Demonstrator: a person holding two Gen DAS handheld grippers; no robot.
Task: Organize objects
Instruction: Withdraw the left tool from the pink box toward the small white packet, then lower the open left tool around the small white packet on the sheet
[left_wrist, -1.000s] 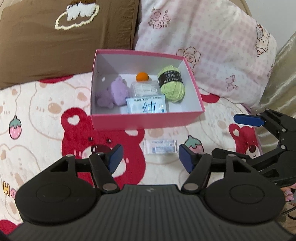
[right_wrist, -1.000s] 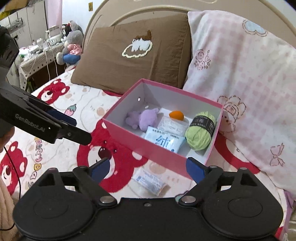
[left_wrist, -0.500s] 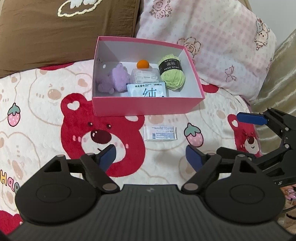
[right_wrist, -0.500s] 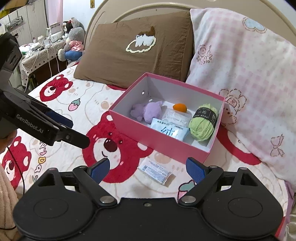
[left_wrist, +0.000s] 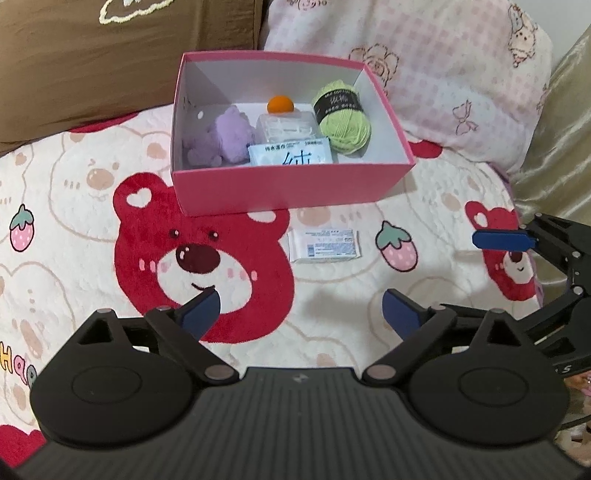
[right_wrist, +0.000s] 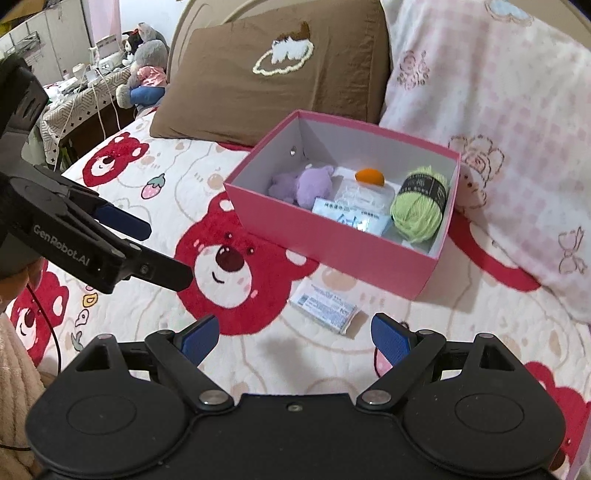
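Note:
A pink box (left_wrist: 288, 192) (right_wrist: 332, 251) stands open on the bear-print bedspread. It holds a purple plush (left_wrist: 225, 136), an orange ball (left_wrist: 280, 104), a clear packet (left_wrist: 286, 125), green yarn (left_wrist: 343, 120) and a blue-printed wipes pack (left_wrist: 290, 155). A small white packet (left_wrist: 325, 245) (right_wrist: 327, 308) lies on the bedspread in front of the box. My left gripper (left_wrist: 301, 312) (right_wrist: 164, 253) hovers short of the packet; its jaws are opening with nothing between them. My right gripper (right_wrist: 295, 338) (left_wrist: 465, 273) is open and empty, just short of the packet.
A brown pillow (right_wrist: 280, 74) and a pink checked pillow (right_wrist: 498, 110) lean behind the box. A side table with plush toys (right_wrist: 144, 74) stands beyond the bed's left edge. A person's beige sleeve (right_wrist: 14, 362) shows at the lower left.
The left jaws have spread much wider. In both views the box and white packet have slid up the picture as both grippers sank and drew back; the right jaws kept their width.

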